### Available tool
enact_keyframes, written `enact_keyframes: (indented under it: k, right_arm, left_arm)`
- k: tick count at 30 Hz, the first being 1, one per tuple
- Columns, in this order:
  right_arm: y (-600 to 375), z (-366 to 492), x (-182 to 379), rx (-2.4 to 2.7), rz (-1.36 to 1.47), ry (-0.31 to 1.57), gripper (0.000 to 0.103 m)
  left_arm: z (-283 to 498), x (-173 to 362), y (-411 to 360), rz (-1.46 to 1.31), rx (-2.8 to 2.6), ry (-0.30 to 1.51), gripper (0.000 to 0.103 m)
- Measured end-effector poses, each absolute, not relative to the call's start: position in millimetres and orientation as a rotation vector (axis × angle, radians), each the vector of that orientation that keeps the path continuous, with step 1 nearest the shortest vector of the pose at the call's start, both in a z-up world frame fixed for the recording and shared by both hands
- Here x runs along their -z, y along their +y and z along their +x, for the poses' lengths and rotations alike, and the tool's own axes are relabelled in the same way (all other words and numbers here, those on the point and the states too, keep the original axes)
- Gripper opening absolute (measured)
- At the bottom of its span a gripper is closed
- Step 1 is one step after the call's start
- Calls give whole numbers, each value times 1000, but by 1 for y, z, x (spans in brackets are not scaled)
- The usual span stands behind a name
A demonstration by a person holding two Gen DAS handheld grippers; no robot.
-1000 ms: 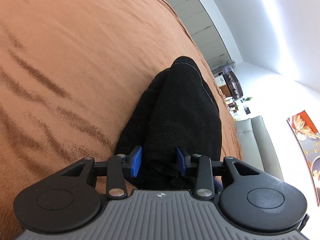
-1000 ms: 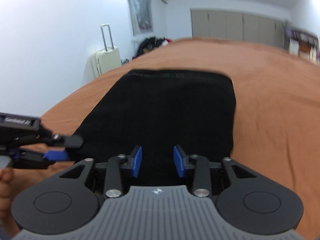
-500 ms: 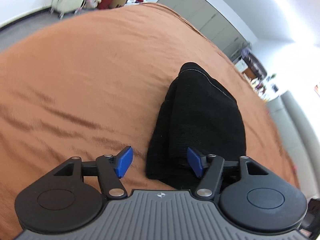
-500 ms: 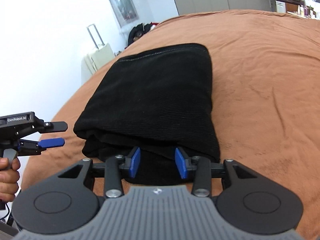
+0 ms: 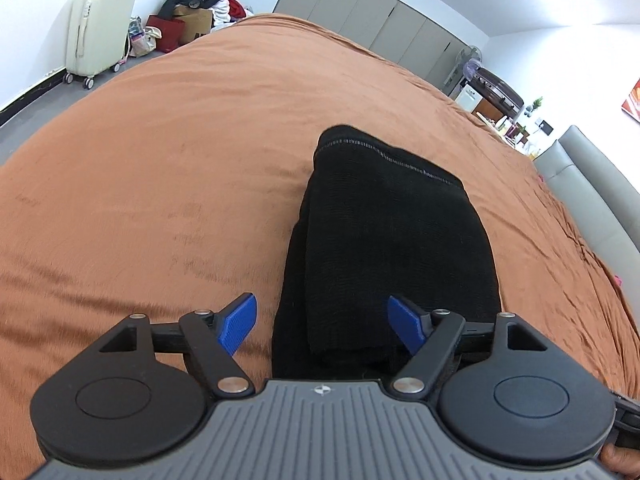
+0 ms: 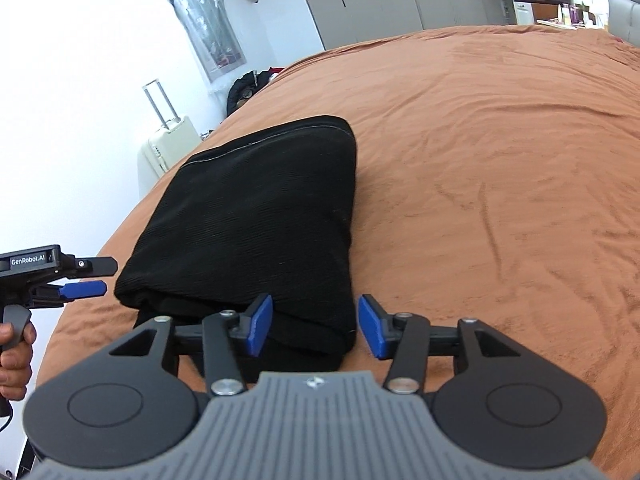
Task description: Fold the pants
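The black pants (image 5: pixel 394 236) lie folded in a compact stack on the orange bedspread (image 5: pixel 180 152). They also show in the right wrist view (image 6: pixel 256 220). My left gripper (image 5: pixel 326 326) is open and empty, held just above the near end of the stack. My right gripper (image 6: pixel 316 330) is open and empty, over the stack's near right corner. The left gripper also shows at the left edge of the right wrist view (image 6: pixel 90 278), beside the stack.
A cream suitcase (image 5: pixel 100 28) stands on the floor beyond the bed, next to a pile of bags and clothes (image 5: pixel 192 16). Grey wardrobes (image 5: pixel 372 28) line the far wall. A grey sofa (image 5: pixel 592 184) stands at the bed's right side.
Both grippers have let go of the pants, opened and drawn back and up. The folded stack now lies still on the bedspread.
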State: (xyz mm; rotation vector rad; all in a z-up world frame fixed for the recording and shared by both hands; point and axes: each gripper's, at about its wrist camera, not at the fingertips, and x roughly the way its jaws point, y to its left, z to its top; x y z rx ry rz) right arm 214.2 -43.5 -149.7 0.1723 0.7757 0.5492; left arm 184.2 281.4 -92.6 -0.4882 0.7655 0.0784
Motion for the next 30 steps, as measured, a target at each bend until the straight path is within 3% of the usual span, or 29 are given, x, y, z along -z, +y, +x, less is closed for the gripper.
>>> enact_keyframes:
  k: [5,10,14,15,21,30]
  right_arm:
    - [-46,233,155,-539,198,786,52]
    - [-45,260,158,-564,268,791,75]
    - [-44,290,166,-644,372,838,84]
    - [-44,299,169,-665,392,858,86]
    - [-39,344,190,-735,458,959,91]
    - [-20,396,233,-918,652,1129,98]
  left_arm:
    - [200,91,297,-507,-52,751,89]
    - [218,117,321,-727,106,781,89]
    - [234,145,340,-867,125,817,89]
    - [238,150,344,-895,132,825,93]
    - [256,176,357,-1000,214,851,101]
    - [273,201,369,-1092,325,890,103]
